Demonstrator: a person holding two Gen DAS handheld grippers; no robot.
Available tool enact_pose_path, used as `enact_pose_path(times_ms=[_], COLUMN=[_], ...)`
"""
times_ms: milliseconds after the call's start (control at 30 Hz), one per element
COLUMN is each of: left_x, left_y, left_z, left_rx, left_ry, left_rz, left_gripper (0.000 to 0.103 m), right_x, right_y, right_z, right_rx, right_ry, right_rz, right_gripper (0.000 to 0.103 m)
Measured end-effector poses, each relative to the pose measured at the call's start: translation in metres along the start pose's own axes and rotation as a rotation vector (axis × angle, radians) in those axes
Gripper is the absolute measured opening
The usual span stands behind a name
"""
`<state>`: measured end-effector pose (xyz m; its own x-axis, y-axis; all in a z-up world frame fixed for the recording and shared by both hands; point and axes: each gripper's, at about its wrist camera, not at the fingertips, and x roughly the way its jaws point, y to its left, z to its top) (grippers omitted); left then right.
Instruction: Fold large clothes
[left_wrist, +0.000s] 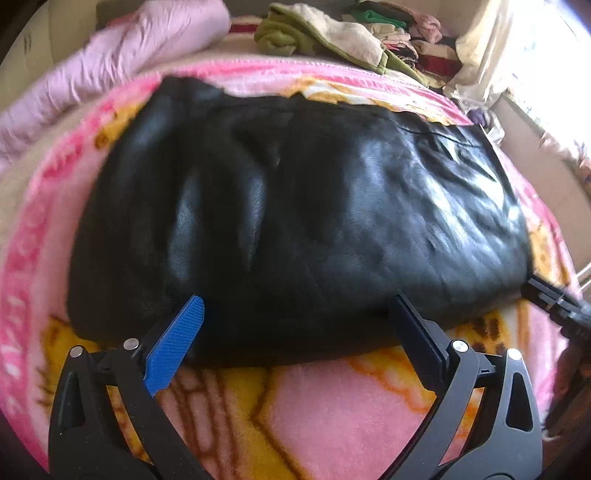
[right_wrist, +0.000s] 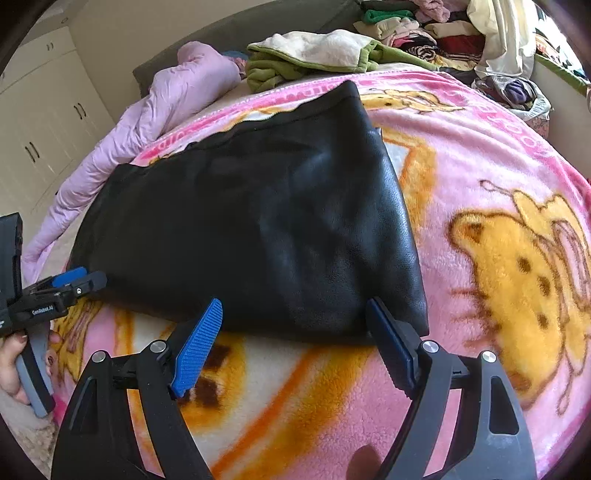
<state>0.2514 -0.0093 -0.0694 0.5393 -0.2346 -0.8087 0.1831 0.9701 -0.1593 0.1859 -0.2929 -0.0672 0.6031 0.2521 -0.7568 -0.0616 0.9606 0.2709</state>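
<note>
Your left gripper (left_wrist: 295, 314) and right gripper (right_wrist: 295, 317) gape empty at the black leather garment's (right_wrist: 258, 221) near edge; bare pink blanket (right_wrist: 480, 155) lies rightward. Only the right view shows the wardrobe (right_wrist: 40, 140).

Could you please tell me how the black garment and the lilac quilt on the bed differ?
The black garment is glossy and leather-like; the lilac quilt is matte and puffy. The garment lies flat and folded on the pink blanket; the quilt is bunched along the blanket's far left edge. Neither is gripped.
</note>
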Motion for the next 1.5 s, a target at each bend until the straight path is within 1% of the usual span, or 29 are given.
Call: enact_pose_path(times_ms=[67,133,167,233,400,667,900,1000,1167,1267,1500], left_x=[-0.006,-0.015,-0.020,-0.031,-0.048,-0.057,-0.059,-0.062,-0.066,-0.066,-0.059], left_y=[0.005,0.005,0.006,0.008,0.024,0.064,0.094,0.103,0.113,0.120,0.130], left_z=[0.000,0.001,0.000,0.002,0.006,0.014,0.014,0.014,0.015,0.016,0.019], left_rx=[-0.031,-0.040,-0.049,-0.051,-0.082,-0.165,-0.238,-0.255,-0.260,-0.265,-0.256], left_ry=[-0.017,-0.034,-0.047,-0.078,-0.128,-0.156,-0.150,-0.160,-0.174,-0.176,-0.162], left_rz=[-0.040,-0.057,-0.054,-0.014,0.030,0.111,0.134,0.163,0.213,0.231,0.276], left_gripper=[0.093,0.093,0.093,0.093,0.094,0.094,0.094,0.094,0.094,0.094,0.094], right_x=[-0.001,-0.004,-0.007,-0.014,-0.019,-0.020,-0.017,-0.014,-0.008,0.001,0.021], right_y=[0.002,0.004,0.005,0.009,0.026,0.069,0.113,0.132,0.163,0.186,0.228], right_z=[0.000,0.001,0.001,0.002,0.001,0.005,0.010,0.010,0.006,0.000,-0.010], right_rx=[-0.012,-0.015,-0.018,-0.032,-0.061,-0.140,-0.223,-0.261,-0.348,-0.413,-0.517], right_ry=[-0.002,-0.008,-0.016,-0.040,-0.050,-0.065,-0.080,-0.082,-0.086,-0.081,-0.062], right_rz=[-0.009,-0.005,-0.001,-0.005,0.025,0.068,0.096,0.103,0.108,0.102,0.111], right_gripper=[0.079,0.083,0.085,0.087,0.088,0.092,0.094,0.094,0.095,0.096,0.096])
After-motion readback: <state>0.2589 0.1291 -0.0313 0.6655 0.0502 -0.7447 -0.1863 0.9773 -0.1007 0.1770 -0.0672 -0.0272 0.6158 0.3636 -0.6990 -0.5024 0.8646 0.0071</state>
